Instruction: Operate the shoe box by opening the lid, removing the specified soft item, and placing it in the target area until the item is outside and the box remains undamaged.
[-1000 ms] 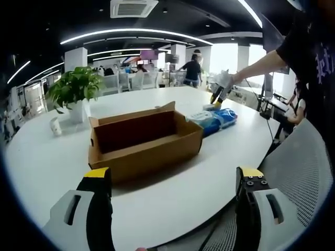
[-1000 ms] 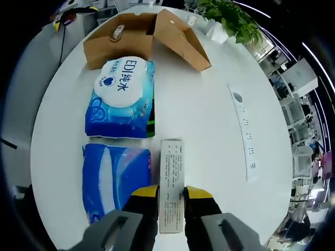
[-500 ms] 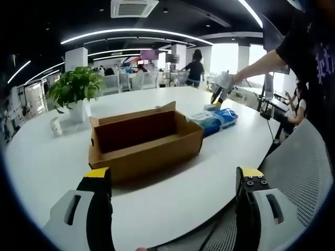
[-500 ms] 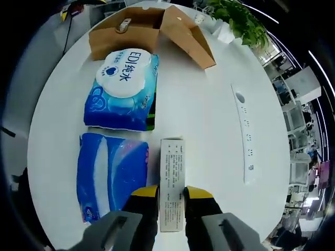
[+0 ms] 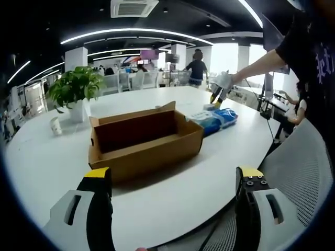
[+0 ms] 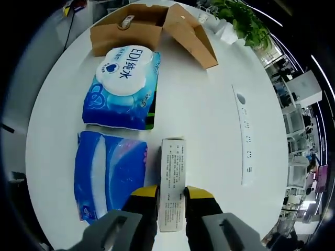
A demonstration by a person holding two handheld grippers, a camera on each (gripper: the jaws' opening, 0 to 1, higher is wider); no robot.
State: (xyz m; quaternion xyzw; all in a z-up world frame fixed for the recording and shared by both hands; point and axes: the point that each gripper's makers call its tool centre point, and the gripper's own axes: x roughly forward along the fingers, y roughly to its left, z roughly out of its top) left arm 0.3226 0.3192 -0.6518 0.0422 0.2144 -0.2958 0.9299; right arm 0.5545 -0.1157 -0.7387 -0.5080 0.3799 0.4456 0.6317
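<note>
Brown cardboard shoe box (image 5: 144, 141) sits open on the white table (image 5: 47, 172), lid flap up at the back; in the right gripper view the same box (image 6: 149, 29) is at the far end, with a small roll-like item still inside, too small to identify. Two soft packs lie outside on the table: a blue wet-wipe pack (image 6: 123, 86) near the box and a blue tissue pack (image 6: 107, 178) just beside the right claw (image 6: 171, 193). Right claw is nearly closed on a slim white printed carton (image 6: 172, 180), jaws pinching its near end, carton lying long-ways away from the camera and apparently down on or just above the table next to the tissue pack. Left claw (image 5: 172, 178) is wide open, holding nothing, parked at the table edge in front of the box. My read: lid step is done, we're in the placing step, carton going into the lay-down area beside the packs. Next move likely: open the right jaws, back straight off without dragging the carton or nudging the tissue pack. Can't tell which item is the specified soft one; the wipes and tissues are already out.
</note>
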